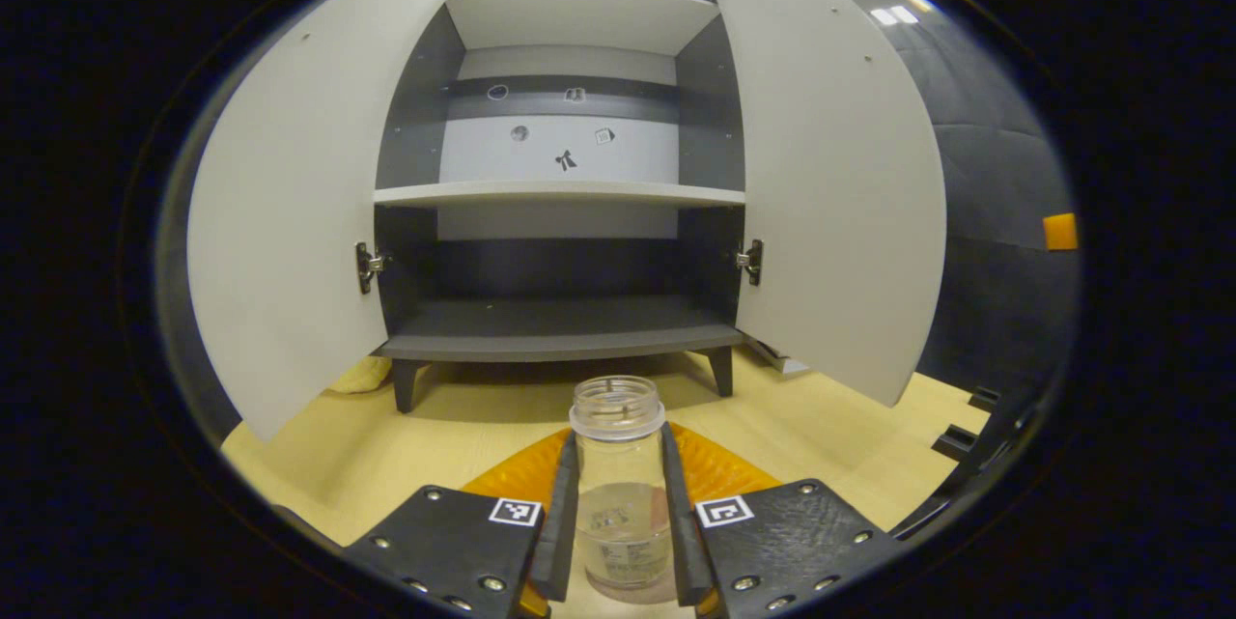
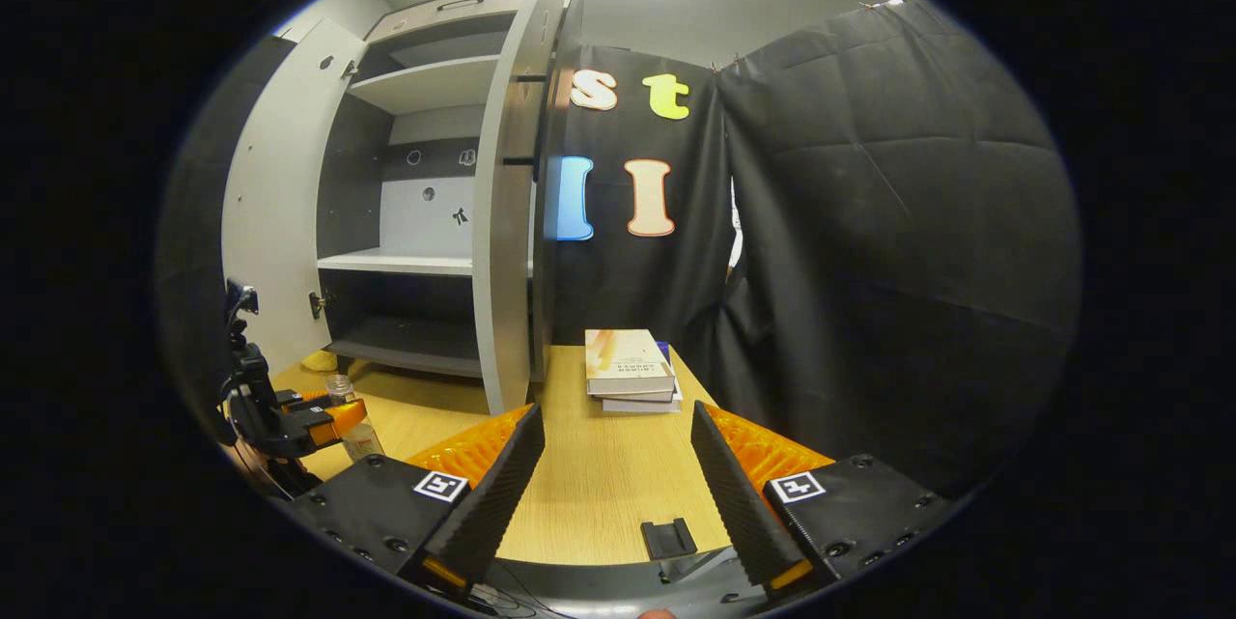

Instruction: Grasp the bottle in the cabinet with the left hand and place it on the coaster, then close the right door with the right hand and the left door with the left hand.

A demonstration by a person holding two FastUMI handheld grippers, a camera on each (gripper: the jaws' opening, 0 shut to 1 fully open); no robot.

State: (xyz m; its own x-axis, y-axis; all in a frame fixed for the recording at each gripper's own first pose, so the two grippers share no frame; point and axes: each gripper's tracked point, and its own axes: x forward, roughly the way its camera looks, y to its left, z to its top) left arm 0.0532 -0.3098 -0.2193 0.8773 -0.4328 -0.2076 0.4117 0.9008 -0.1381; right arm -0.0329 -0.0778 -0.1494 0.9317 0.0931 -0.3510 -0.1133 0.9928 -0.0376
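Black cloth wall [image 2: 869, 213] hangs round the booth, folds and creases catching the overhead light. In front of it stands the cabinet [image 1: 565, 194], dark carcass with pale shelves, raised on short dark legs. Both doors are swung wide: the left door [image 1: 290, 213] and the right door [image 1: 835, 184] flare out to either side in the left gripper view, hinges showing at their inner edges. In the right gripper view the right door [image 2: 502, 213] is seen nearly edge-on.

Underneath it all, the light wooden tabletop [image 1: 435, 426] runs from the cabinet's feet toward the cameras. A small stack of books [image 2: 630, 370] lies on it near the cloth, well apart from the cabinet's opening. A little dark clip-like piece [image 2: 668, 538] sits at the table's near edge.

Now the action: the left gripper [image 1: 621, 513] is pinching the bottle [image 1: 618, 474], a clear open-mouthed jar, both fingers pressed against its sides. The bottle stands upright, out in front of the cabinet, above the table; whether its base touches the wood is hard to tell. From the right gripper view, the same bottle [image 2: 350, 426] shows small at far left.

The right gripper [image 2: 618, 493] is spread wide, nothing between its fingers, hovering over bare tabletop.
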